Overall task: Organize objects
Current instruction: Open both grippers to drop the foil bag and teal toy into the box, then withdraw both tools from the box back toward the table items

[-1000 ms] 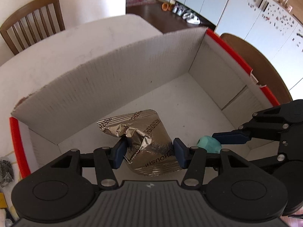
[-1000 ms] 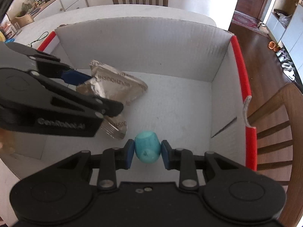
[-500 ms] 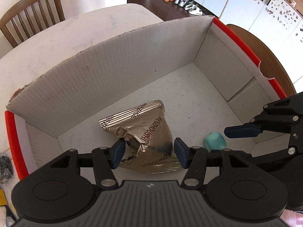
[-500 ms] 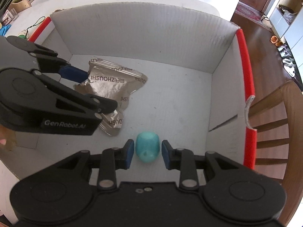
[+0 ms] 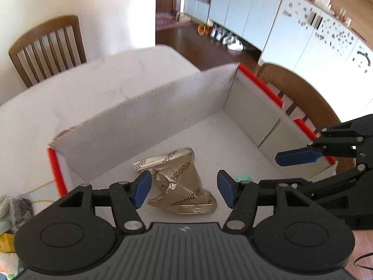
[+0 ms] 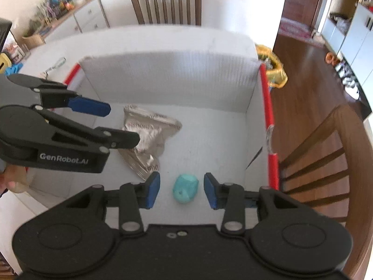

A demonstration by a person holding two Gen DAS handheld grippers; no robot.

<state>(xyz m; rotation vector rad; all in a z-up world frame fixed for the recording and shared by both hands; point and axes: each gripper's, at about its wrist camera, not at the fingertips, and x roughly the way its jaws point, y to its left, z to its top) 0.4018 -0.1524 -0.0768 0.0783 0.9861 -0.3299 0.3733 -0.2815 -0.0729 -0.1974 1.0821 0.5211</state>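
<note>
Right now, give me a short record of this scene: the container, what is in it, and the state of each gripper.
container: white cardboard box with red edge strips, on a white table
contents: crumpled foil packet and small teal object, both lying on the box floor, apart from each other
left gripper: open above the foil packet, not touching it; jaws have just been opening
right gripper: open, teal object between the pads but clear of them; jaws have just been opening
surroundings: wooden chairs around the table
</note>
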